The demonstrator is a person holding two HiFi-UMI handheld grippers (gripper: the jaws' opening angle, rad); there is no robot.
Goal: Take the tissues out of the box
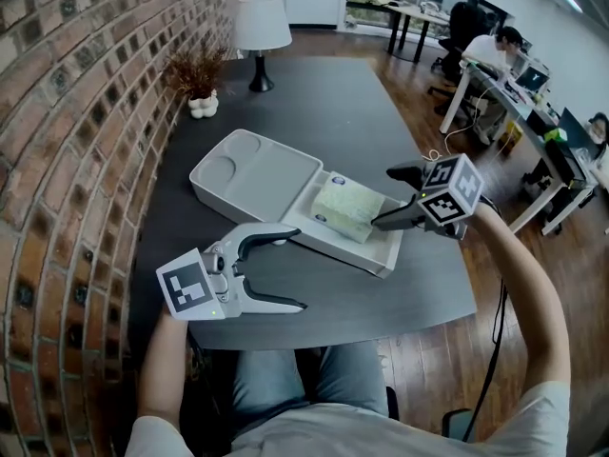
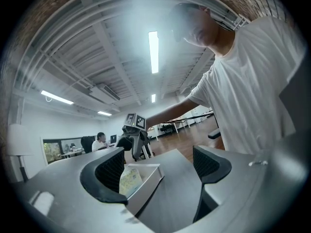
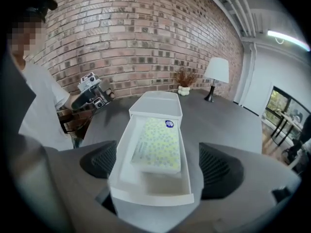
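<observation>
A white box (image 1: 381,255) lies open on the dark table, its hinged lid (image 1: 257,174) folded back flat to the left. A tissue pack (image 1: 347,208) with a pale yellow-green pattern lies inside the box. My right gripper (image 1: 385,198) hovers at the box's right end, open, pointing down at the pack. In the right gripper view the pack (image 3: 158,144) and the box's near wall (image 3: 150,195) sit between my wide jaws, and the pads touch nothing. My left gripper (image 1: 301,269) rests open near the table's front edge, beside the box and holding nothing.
A white table lamp (image 1: 262,27) and a dried plant in a white vase (image 1: 200,89) stand at the table's far end. A brick wall (image 1: 76,112) runs along the left. Office desks with seated people (image 1: 500,50) are at the back right.
</observation>
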